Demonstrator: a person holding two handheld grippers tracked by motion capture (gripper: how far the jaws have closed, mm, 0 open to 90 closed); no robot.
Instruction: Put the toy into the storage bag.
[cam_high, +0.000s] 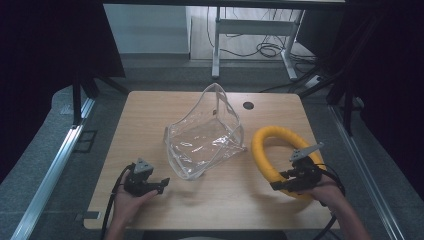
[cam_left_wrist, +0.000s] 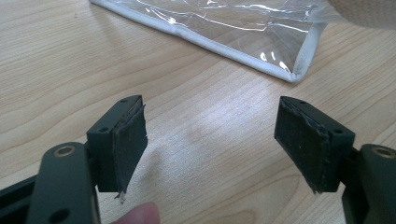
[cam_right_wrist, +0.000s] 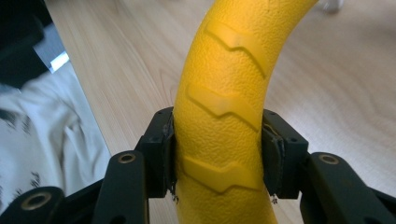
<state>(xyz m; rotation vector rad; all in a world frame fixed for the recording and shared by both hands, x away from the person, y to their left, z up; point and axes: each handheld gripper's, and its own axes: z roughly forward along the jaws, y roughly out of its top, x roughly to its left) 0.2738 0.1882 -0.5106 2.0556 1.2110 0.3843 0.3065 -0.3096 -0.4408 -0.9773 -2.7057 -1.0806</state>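
At the near edge of the wooden bench, the left gripper rests in the person's left hand, its fingers spread wide with bare wood between them. In the left gripper view a fingertip pokes in at the bottom edge.

To the right, the right gripper, held in the right hand, has its fingers closed on the near part of a yellow ring, one pad pressed against each side. The ring lies on the bench's right half, just beside the bag. Close up, its surface is pebbled with raised zigzag ribs running across it. Pale patterned cloth shows off the bench edge in the right gripper view, blurred.

Between the two grippers, further back at the bench's centre, stands a clear plastic bag with white piping along its edges, its mouth gaping and one side rising to a peak. Nothing lies between the left gripper and the bag's near corner.

Behind the bag is a small dark round hole in the benchtop. Beyond the far edge are grey table legs and tangled cables on the floor; dark panels flank both sides.
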